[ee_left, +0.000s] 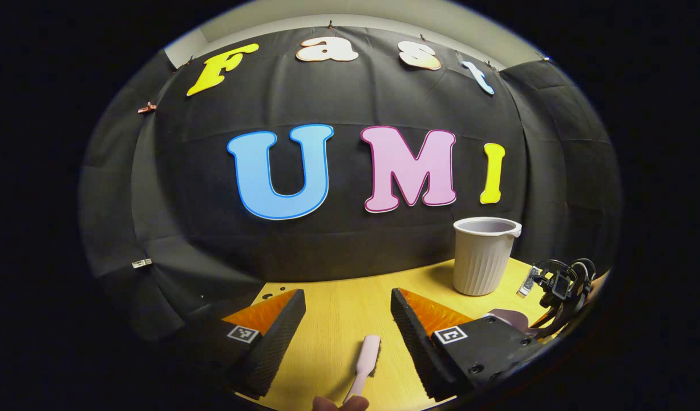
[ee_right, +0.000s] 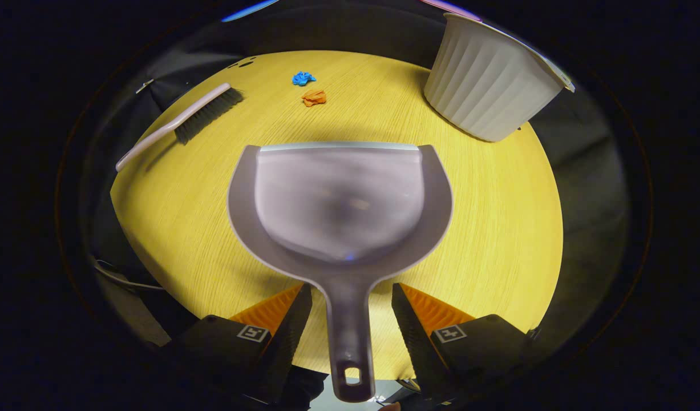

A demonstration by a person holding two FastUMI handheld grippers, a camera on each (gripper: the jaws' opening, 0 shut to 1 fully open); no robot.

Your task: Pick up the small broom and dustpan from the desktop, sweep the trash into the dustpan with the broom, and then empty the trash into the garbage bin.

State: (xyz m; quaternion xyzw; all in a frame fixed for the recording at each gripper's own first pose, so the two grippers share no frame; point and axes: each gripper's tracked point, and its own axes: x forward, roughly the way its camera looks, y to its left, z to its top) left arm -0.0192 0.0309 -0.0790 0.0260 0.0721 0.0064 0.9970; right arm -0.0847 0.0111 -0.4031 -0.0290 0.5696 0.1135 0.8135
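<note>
Grey plastic dustpan lay flat mid-table, handle toward the near edge between the right gripper's spread fingers, untouched. Likely light, rigid, slick; best gripped on the handle. Pink-handled small broom lay near the left edge, its slim handle the hold. Left gripper fingers spread, empty.

Right gripper view: dustpan is lying on the desktop, its handle reaching back between the right gripper fingers. Broom is lying far left. Two trash scraps are sitting beyond the dustpan's front edge, just beside each other. Garbage bin is standing far right.

Left gripper view: the bin is standing ahead, right, before the booth wall.
</note>
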